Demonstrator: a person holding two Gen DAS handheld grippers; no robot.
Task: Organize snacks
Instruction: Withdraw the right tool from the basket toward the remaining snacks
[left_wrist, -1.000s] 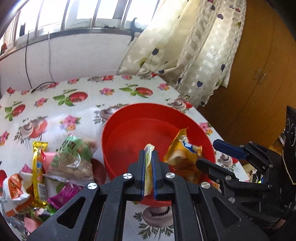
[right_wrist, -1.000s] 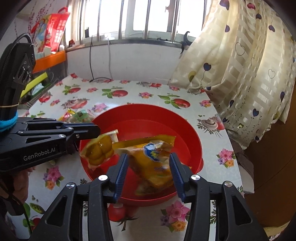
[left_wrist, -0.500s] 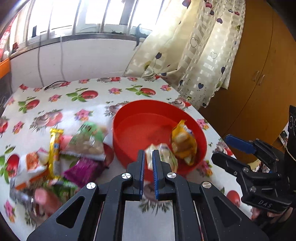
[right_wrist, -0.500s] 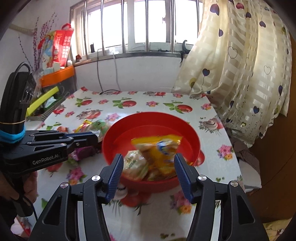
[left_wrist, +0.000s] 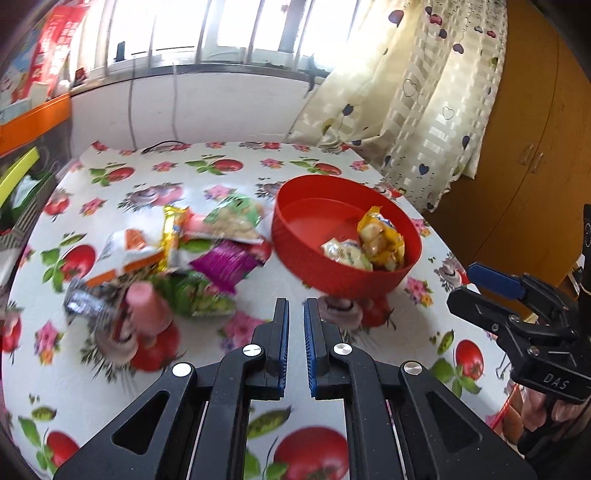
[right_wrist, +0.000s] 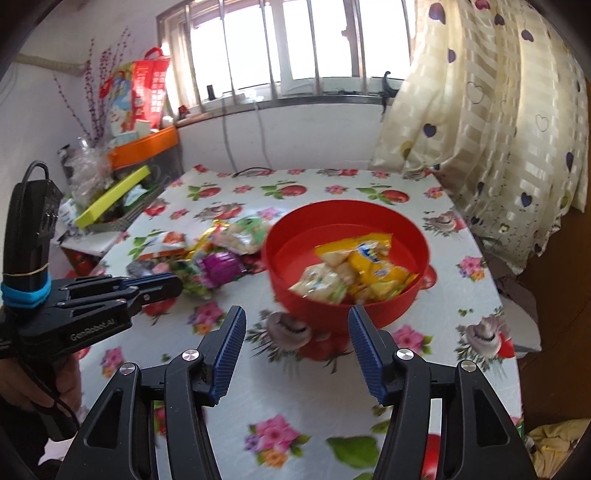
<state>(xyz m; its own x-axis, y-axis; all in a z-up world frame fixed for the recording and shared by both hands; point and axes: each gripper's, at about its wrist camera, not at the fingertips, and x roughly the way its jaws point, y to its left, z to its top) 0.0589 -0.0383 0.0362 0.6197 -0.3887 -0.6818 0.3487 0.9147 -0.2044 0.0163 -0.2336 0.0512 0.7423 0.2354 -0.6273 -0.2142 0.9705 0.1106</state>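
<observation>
Two snack packs (right_wrist: 351, 273) sitting in the red bowl (right_wrist: 295, 306), rest of the pile (left_wrist: 177, 258) left of it on the table (left_wrist: 110, 387). Left gripper (left_wrist: 295, 314) nearly closed on nothing, right gripper (right_wrist: 295, 325) spread apart, also empty.

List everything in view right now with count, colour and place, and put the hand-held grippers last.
bowl: 1, red, on the table, right of the snack pile.
yellow packet: 1, yellow, inside the bowl.
pale packet: 1, whitish, inside the bowl, beside the yellow one.
loose snacks: a pile, count unclear from blur, mixed colours, on the table left of the bowl.
purple packet: 1, purple, in that pile.
tablecloth: 1, white with fruit and flowers, covering the table.
curtain: 1, cream with hearts, far right.
cupboard: 1, brown wood, right of the curtain.
left hand-held gripper: 1, black with blue pads, shut, empty.
right hand-held gripper: 1, black with blue pads, open, empty.
</observation>
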